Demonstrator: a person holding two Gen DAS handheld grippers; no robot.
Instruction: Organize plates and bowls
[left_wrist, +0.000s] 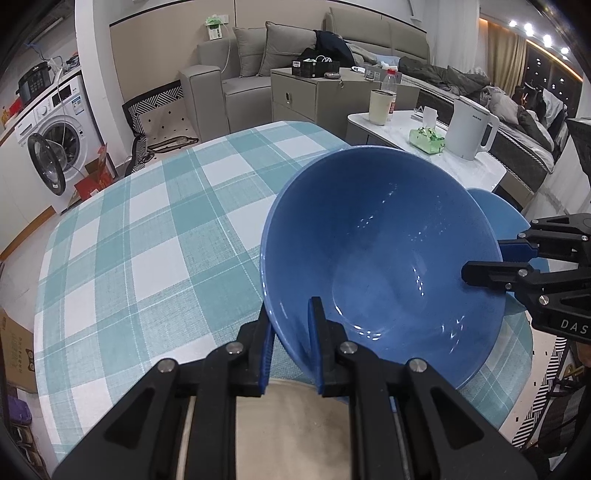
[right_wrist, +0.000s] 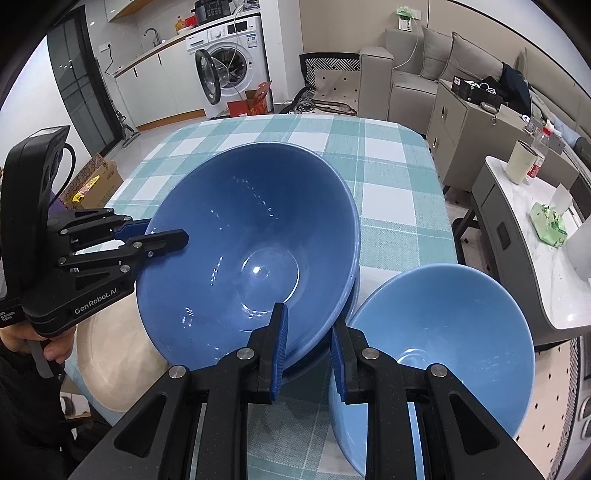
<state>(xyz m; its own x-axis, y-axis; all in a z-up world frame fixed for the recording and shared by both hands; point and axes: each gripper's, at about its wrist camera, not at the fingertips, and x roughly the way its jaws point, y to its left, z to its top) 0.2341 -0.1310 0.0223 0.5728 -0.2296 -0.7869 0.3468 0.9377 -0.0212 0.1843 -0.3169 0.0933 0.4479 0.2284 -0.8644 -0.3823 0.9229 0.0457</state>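
Gripping tilted blue bowl (left_wrist: 384, 258), both grippers, seemingly

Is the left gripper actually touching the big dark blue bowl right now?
Touching. In the left wrist view the left gripper has its fingers on either side of the dark blue bowl rim, closed against it; the right wrist view shows the same grip.

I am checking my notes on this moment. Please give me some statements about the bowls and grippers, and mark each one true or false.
1. Both grippers hold the dark blue bowl by its rim. True.
2. The dark blue bowl is full of water. False: it is empty.
3. A lighter blue bowl is beside it. True.
4. The tablecloth is plain red. False: teal and white checks.
5. The left gripper hangs free. False: it pinches the rim, as does the right gripper.
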